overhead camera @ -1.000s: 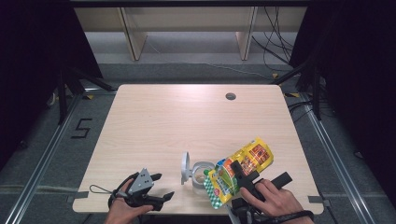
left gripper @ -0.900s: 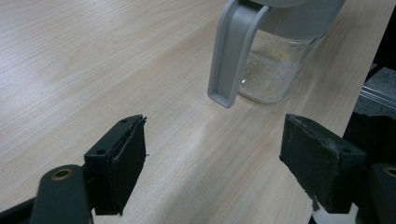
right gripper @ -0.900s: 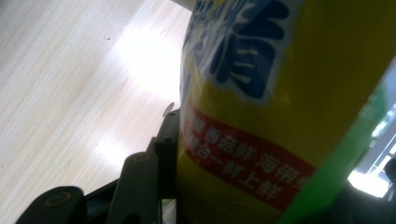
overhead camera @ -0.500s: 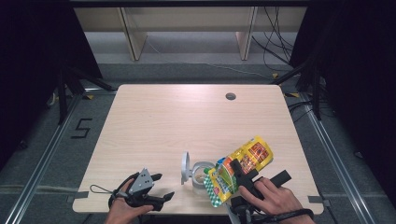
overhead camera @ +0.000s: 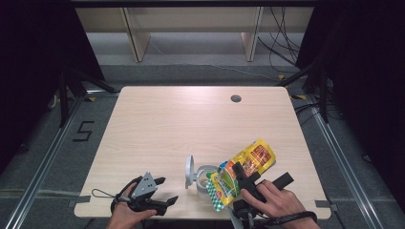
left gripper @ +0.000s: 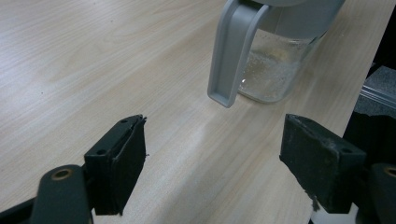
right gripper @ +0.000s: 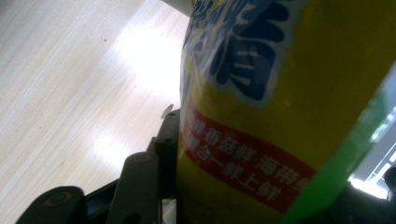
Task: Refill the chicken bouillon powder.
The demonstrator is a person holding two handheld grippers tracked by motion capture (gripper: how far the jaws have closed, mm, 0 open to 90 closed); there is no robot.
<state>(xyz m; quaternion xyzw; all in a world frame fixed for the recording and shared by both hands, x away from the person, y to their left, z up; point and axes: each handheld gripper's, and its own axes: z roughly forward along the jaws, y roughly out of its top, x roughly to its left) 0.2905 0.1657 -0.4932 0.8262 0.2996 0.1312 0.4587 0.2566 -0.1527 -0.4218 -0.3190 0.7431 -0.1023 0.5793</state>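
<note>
A yellow snack bag (overhead camera: 250, 160) with a green checked end is tilted over the table's front right part. My right gripper (overhead camera: 262, 172) is shut on it, and in the right gripper view the bag (right gripper: 280, 93) presses against the left jaw. Just left of the bag stands a clear jar (overhead camera: 203, 174) with a grey rim and its grey lid flipped up. My left gripper (overhead camera: 168, 189) stands open near the front edge, left of the jar. In the left gripper view, nothing sits between the jaws of the left gripper (left gripper: 215, 140); the jar (left gripper: 275, 70) is a short way ahead.
The light wooden table (overhead camera: 181, 124) has a round cable hole (overhead camera: 235, 98) at the back right. Both hands sit close to its front edge. A floor mark "5" (overhead camera: 85, 131) lies off the left side, and wooden shelving (overhead camera: 191, 24) stands beyond the far edge.
</note>
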